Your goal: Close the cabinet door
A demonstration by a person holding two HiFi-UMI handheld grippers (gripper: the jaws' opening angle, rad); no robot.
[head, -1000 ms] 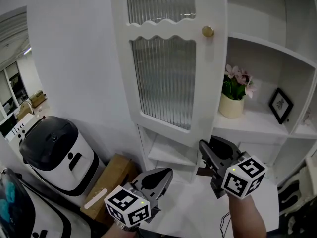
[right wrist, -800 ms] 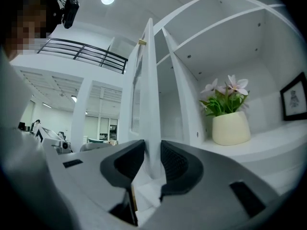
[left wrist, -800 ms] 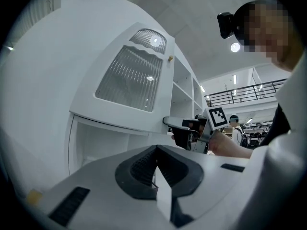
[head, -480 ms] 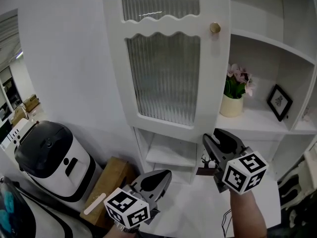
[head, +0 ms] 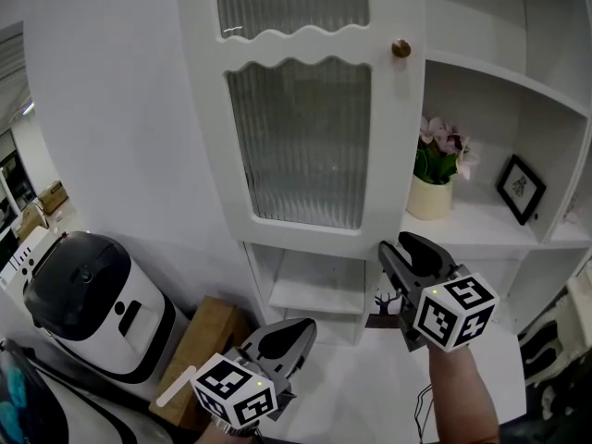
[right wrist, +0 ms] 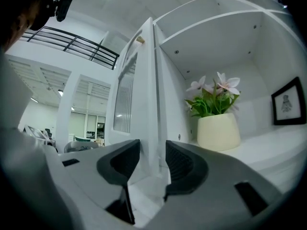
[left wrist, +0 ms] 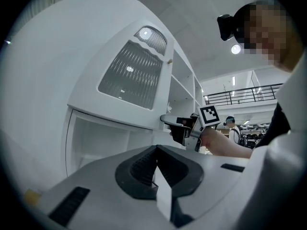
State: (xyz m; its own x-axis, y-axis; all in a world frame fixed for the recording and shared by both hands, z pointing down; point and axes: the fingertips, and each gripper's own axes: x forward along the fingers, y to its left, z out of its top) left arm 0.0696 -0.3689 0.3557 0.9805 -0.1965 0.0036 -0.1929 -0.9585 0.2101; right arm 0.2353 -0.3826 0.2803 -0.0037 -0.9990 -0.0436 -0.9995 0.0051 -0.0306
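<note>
Right gripper has its jaws wide and opening, the pads pressing on nothing, while the left gripper is closed and empty. Only the right gripper view shows the cabinet door edge-on, just ahead and in line with the gap between the jaws. Only the head view shows its white face, with ribbed glass, a wavy rail and a brass knob. It stands upright, long axis vertical, knob edge nearest this gripper.

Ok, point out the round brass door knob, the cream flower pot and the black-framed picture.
Round brass door knob [head: 400, 49], head view, its face.
Cream flower pot [head: 429, 199], head view, its side wall.
Black-framed picture [head: 518, 190], head view, its centre.
</note>
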